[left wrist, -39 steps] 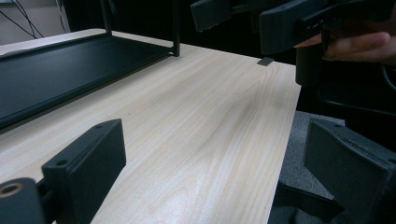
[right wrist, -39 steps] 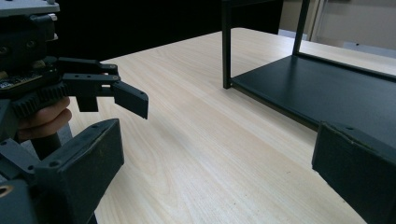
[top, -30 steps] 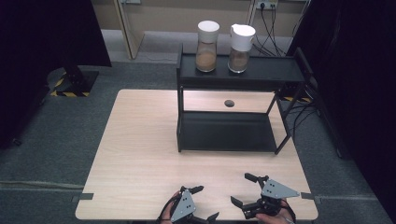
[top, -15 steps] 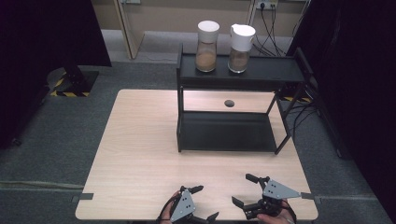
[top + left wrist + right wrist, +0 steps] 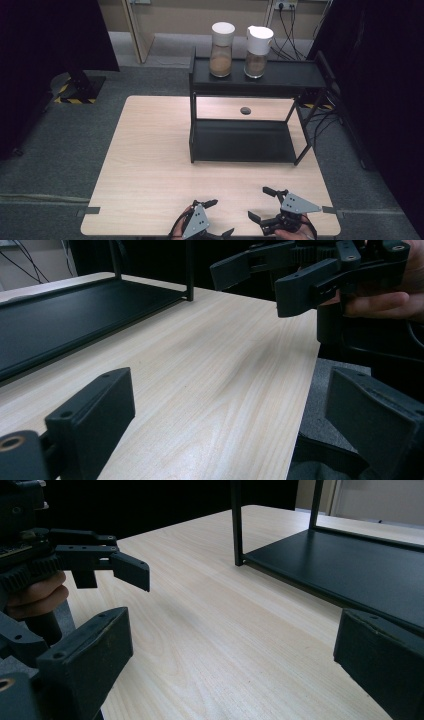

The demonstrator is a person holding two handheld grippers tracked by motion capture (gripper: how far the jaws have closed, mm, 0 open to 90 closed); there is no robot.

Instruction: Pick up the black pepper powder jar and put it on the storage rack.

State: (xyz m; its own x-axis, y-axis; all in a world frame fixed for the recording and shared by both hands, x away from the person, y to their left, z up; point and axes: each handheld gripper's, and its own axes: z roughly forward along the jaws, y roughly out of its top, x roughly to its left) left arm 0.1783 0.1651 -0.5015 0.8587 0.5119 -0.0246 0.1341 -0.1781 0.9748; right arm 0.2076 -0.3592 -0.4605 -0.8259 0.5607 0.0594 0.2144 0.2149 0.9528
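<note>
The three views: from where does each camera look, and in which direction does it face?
High view: above the near side, facing forward and down on the table, the black rack and two jars; both hands enter at the bottom with the left gripper and right gripper.
Left gripper view: rides low over the table, facing the right gripper and its hand.
Right gripper view: rides low, facing the left gripper and rack.
Both gripper views share the rack's bottom shelf.
</note>
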